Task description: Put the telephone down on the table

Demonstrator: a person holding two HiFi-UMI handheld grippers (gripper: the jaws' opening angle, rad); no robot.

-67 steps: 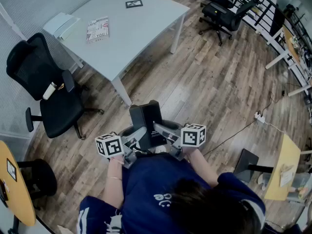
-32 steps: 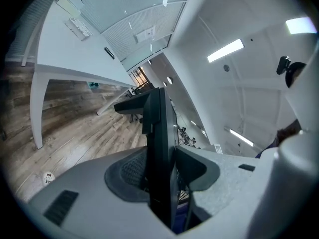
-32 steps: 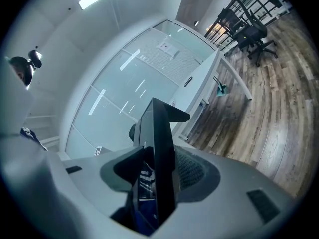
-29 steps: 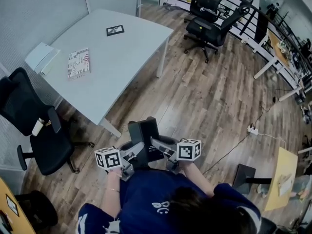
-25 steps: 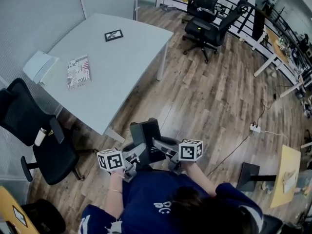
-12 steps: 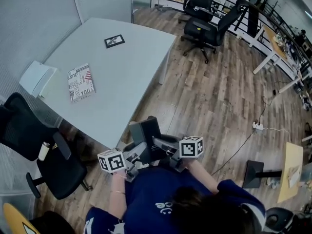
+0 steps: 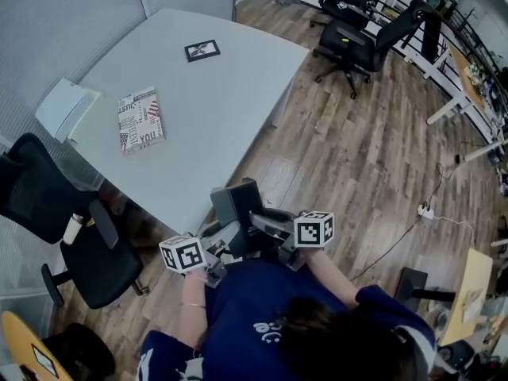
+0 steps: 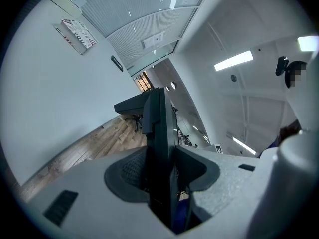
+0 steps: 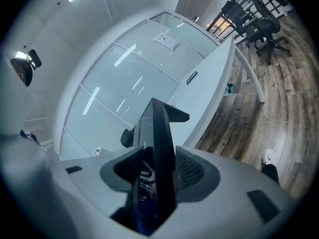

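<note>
Grips telephone (image 7: 236, 203) from both sides with left gripper (image 7: 225, 236) and right gripper (image 7: 266, 222), now brought up to table (image 7: 222, 109) edge at lower centre, leaving only set-down.

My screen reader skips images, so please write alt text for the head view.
Seen from above, a person in a dark blue top holds a black desk telephone clamped between the left gripper and right gripper, at the near edge of a pale grey table bearing a printed booklet.
</note>
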